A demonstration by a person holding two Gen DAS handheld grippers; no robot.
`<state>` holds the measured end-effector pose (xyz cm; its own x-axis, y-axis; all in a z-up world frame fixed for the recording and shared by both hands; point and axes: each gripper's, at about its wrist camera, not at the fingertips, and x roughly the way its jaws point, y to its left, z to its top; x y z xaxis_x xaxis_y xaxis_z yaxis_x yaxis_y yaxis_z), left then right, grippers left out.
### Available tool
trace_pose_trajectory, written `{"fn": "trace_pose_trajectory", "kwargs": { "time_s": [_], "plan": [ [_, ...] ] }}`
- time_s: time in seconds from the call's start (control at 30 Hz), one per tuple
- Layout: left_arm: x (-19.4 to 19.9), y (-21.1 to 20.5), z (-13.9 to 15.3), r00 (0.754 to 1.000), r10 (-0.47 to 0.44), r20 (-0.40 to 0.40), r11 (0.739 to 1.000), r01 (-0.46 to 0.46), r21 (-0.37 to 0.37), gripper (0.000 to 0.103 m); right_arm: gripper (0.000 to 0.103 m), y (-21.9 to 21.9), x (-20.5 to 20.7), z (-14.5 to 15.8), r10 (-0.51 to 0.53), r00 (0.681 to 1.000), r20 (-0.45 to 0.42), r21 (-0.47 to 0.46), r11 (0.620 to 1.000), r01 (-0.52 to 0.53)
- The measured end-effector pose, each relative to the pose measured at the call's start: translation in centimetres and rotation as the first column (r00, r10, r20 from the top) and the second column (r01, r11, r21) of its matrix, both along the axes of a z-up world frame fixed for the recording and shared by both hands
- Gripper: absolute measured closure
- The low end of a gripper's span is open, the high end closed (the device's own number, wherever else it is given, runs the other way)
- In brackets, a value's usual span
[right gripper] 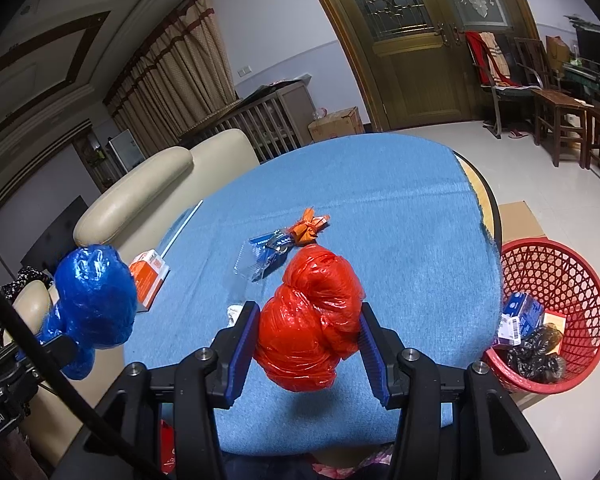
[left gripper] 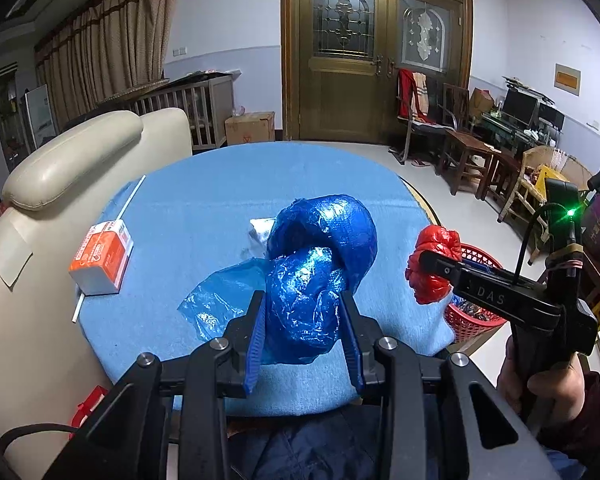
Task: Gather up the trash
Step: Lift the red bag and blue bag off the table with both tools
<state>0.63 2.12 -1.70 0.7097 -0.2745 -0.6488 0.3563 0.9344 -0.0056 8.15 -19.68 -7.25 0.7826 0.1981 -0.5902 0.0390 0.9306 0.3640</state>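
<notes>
Blue bag [left gripper: 312, 280] pinched in left tool [left gripper: 306, 344], red bag [right gripper: 312, 320] in right tool [right gripper: 306, 348], both raised over table [right gripper: 380, 200].

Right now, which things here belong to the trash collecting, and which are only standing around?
For the job: blue bag in left gripper; red bag in right gripper; red basket; orange box, clear wrapper, orange wad on the table.

Just standing around: sofa, door, cardboard box.

A red bag [right gripper: 310, 320] is clamped between the jaws of the right gripper [right gripper: 306, 344] above the desk [right gripper: 380, 208]; a red basket [right gripper: 580, 280] is seen alongside.
</notes>
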Motion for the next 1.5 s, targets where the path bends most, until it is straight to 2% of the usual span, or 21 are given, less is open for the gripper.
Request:
{"fn": "trace_pose_trajectory", "kwargs": {
  "time_s": [0.6, 1.03, 1.5],
  "plan": [
    [0.7, -2.5, -0.7, 0.998, -0.047, -0.036, 0.998, 0.048, 0.031, 0.066, 0.052, -2.3, -0.3, -1.3, -0.044, 0.999, -0.019, 0.037, 0.998, 0.044],
    [1.6, -4.8, -1.2, 0.992, -0.110, -0.061, 0.991, 0.114, 0.065, 0.066, 0.052, -6.4, -1.8, -2.8, -0.122, 0.991, -0.051, 0.087, 0.988, 0.126],
    [3.1, -9.7, -1.9, 0.973, -0.218, -0.082, 0.967, 0.226, 0.114, 0.066, 0.052, -12.1, -4.3, -4.1, -0.232, 0.969, -0.080, 0.126, 0.962, 0.241]
  ]
}}
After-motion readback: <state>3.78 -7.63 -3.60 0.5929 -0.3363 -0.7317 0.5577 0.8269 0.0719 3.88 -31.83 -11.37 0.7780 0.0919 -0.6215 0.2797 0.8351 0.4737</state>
